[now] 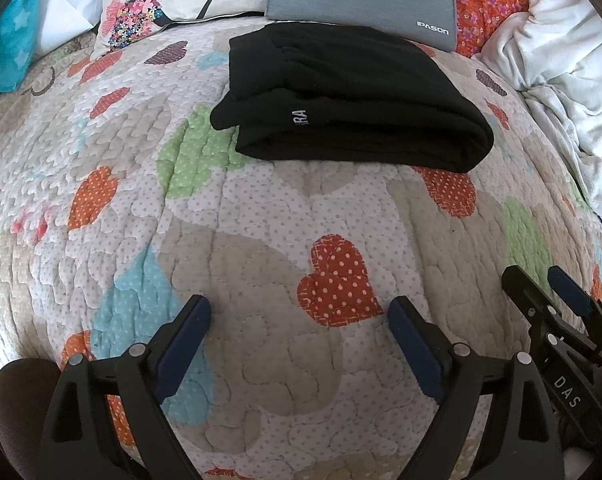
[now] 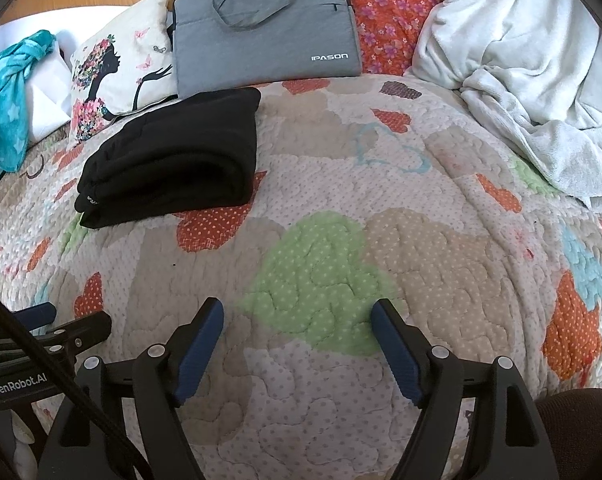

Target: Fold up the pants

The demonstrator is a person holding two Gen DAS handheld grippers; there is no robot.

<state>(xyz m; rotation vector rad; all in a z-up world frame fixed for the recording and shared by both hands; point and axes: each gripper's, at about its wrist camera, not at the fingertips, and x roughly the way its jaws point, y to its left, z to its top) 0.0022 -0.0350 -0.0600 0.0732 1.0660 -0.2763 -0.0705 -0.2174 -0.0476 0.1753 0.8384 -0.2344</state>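
The black pants [image 1: 353,100] lie folded into a compact stack on the heart-patterned quilt [image 1: 261,216], far from both grippers. They also show in the right wrist view [image 2: 173,160] at the upper left. My left gripper [image 1: 301,316] is open and empty, low over the quilt near the bed's front edge. My right gripper [image 2: 297,320] is open and empty, beside the left one. The right gripper also shows in the left wrist view [image 1: 541,284] at the right edge. The left gripper shows in the right wrist view [image 2: 61,318] at the lower left.
A grey laptop bag [image 2: 261,36] lies behind the pants. A printed cushion [image 2: 121,68] and a teal cloth [image 2: 9,100] are at the back left. A rumpled white blanket [image 2: 521,60] lies at the back right, over an orange floral cover [image 2: 389,12].
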